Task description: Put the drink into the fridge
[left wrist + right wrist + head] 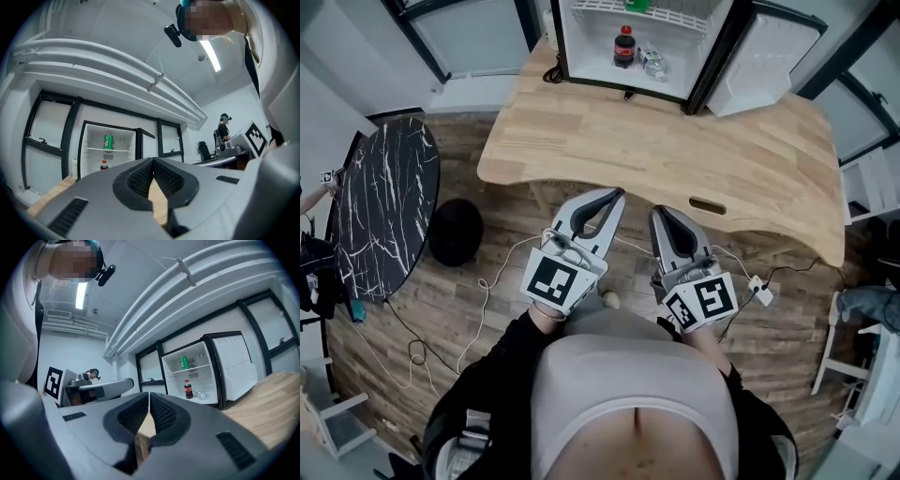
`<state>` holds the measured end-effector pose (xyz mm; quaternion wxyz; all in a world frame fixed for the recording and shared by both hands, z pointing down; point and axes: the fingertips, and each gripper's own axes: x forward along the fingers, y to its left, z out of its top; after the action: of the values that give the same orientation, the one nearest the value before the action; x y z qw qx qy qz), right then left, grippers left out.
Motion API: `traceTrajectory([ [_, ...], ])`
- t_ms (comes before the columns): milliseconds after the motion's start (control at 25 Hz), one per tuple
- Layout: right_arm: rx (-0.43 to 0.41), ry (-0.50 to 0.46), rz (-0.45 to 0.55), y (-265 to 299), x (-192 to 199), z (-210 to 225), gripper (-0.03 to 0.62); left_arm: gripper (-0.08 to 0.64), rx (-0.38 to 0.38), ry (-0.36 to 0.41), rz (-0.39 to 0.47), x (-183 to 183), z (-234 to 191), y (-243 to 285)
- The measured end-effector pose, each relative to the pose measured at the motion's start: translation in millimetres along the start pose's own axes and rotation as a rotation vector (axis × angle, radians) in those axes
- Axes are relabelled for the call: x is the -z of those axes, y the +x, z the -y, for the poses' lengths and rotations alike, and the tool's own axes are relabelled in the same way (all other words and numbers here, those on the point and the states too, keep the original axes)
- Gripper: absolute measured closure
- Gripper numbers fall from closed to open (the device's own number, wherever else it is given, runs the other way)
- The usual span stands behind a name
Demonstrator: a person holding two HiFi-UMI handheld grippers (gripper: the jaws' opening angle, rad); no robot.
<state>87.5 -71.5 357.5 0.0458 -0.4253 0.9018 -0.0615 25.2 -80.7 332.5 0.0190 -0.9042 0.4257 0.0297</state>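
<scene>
- At the near edge of the wooden table (pixel 675 150), the person holds 2 grippers level and side by side, close to the body and well short of the fridge (pixel 581 42).
- The left gripper (pixel 614 195) is clenched tight. Its own view shows the ribbed pads meeting at the tip with nothing between them (only the tabletop shows through the gap lower down).
- The right gripper (pixel 661 211) is closed the same way, pads pressed together and empty.
- Each gripper has its marker cube at the back end, nearest the person.
- The fridge sits at the far end of the table with its door (pixel 764 61) swung wide open to the right.
- There are 3 drinks inside. A cola bottle (pixel 624 47) stands upright on the fridge floor, and a clear bottle (pixel 652 62) lies on its side just to its right. A green can (pixel 636 5) stands on the wire shelf above.
- Both grippers are well apart from all 3 drinks and touch none of them.
- To the left on the plank floor stands a round black marble table (pixel 384 206), with a black round stool (pixel 456 232) just beside it.
- A thin white cable (pixel 487 281) trails across the floor below the left gripper.
- In the gripper views another person (pixel 224 127) can be seen far back in the room (too small to make out more).
</scene>
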Motion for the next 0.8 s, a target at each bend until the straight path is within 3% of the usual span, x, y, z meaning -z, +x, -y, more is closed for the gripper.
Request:
traceTrajectory([
  [800,-0.002,-0.011,0.01,-22,1,-32,0.563,0.554,0.015,0.001,0.029,0,18,-33],
])
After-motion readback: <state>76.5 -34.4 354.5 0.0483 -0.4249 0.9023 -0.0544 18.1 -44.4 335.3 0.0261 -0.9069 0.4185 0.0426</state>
